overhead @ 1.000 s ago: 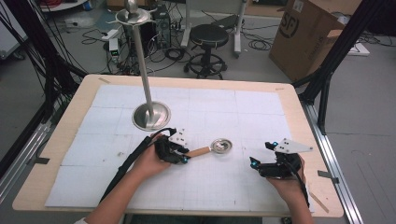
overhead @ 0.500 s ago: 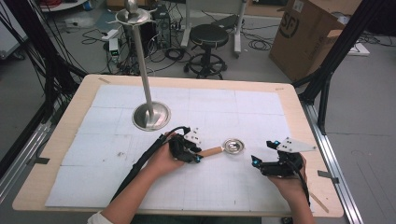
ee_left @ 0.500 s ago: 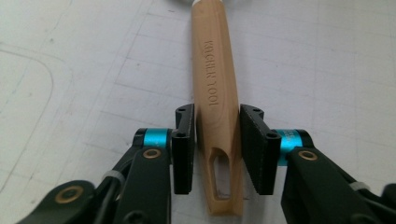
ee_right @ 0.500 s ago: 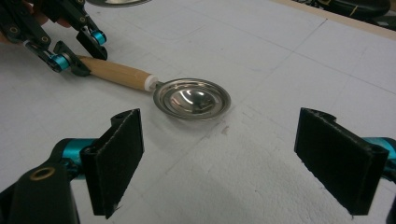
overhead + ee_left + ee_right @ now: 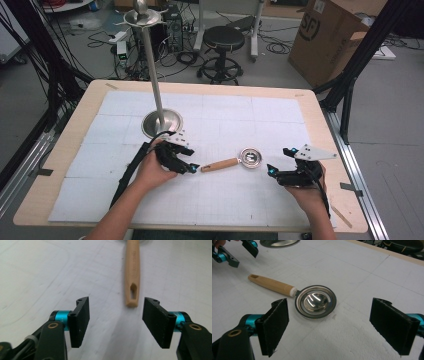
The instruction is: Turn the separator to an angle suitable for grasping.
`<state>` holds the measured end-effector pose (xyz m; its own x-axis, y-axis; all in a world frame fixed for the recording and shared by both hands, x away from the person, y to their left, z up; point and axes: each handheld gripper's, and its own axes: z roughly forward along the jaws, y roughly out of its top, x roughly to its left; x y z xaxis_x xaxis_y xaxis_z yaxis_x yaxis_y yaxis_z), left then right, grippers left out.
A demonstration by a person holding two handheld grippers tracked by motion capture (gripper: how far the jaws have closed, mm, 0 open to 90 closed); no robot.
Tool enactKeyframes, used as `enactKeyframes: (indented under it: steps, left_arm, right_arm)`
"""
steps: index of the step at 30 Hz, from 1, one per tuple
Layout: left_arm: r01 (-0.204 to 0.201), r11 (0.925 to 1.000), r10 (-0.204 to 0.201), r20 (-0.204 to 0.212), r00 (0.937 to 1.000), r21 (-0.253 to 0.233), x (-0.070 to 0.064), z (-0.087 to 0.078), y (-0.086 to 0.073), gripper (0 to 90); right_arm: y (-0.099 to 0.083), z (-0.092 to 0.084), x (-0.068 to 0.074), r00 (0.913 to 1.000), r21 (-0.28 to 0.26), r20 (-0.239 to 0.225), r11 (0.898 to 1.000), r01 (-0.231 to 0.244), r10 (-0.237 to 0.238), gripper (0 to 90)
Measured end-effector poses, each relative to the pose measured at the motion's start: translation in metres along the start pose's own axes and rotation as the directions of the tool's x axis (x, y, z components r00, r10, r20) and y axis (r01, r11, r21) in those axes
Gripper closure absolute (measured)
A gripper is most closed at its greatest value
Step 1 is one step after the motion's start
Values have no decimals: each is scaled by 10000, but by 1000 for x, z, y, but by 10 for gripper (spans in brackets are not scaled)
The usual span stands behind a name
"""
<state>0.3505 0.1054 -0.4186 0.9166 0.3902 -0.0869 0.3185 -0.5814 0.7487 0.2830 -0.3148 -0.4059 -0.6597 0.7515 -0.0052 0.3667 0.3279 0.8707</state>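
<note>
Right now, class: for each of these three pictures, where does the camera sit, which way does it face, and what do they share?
High view: above the person's side, facing forward and down on the table; both forearms, left gripper, right gripper.
Left gripper view: rides that gripper, facing along its open jaws at the wooden handle.
Right gripper view: rides that gripper, open jaws facing the metal bowl.
Shared: all show the ladle.

Wooden-handled metal strainer spoon [image 5: 235, 161] lies flat on the white mat [image 5: 225, 200] — bowl up.

Lab: floor cables [image 5: 182, 57], electronics rack [image 5: 167, 25], cardboard box [image 5: 332, 37], stool [image 5: 225, 40].
</note>
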Motion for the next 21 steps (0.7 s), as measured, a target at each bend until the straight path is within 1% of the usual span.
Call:
enactKeyframes:
  steps: [1, 3, 7, 10, 12, 15, 17, 21]
  left_arm:
    - [81, 10000, -81, -88, 9999, -26, 3, -6, -3, 367]
    - [269, 9993, -277, -293, 9992, -250, 6, -16, -10, 344]
    - [636, 9966, -667, -604, 9959, -523, 11, -34, -23, 300]
    - [781, 9951, -831, -857, 9928, -601, 15, -46, -32, 261]
    - [873, 9933, -947, -1012, 9904, -755, 16, -53, -37, 232]
    - [888, 9908, -991, -1002, 9900, -1025, 18, -62, -43, 195]
    - [883, 9890, -1003, -996, 9900, -1185, 20, -66, -46, 171]
    - [975, 9817, -1145, -978, 9886, -1637, 24, -73, -49, 124]
  right_arm:
    - [1, 1, 0, 10000, -14, -33, 10000, 0, 0, 141]
    - [4, 5, 0, 9999, 1, -101, 10000, 40, -40, 141]
    - [9, 12, 1, 9996, -88, -258, 9999, 145, -148, 141]
    - [13, 18, 1, 9991, -125, -381, 9997, 191, -195, 141]
    - [16, 21, 1, 9987, -186, -456, 9996, 200, -209, 141]
    - [20, 25, 2, 9980, -260, -596, 9995, 200, -215, 141]
    - [21, 28, 3, 9977, -214, -632, 9995, 232, -245, 142]
    - [21, 31, 3, 9975, -122, -661, 9996, 245, -253, 141]
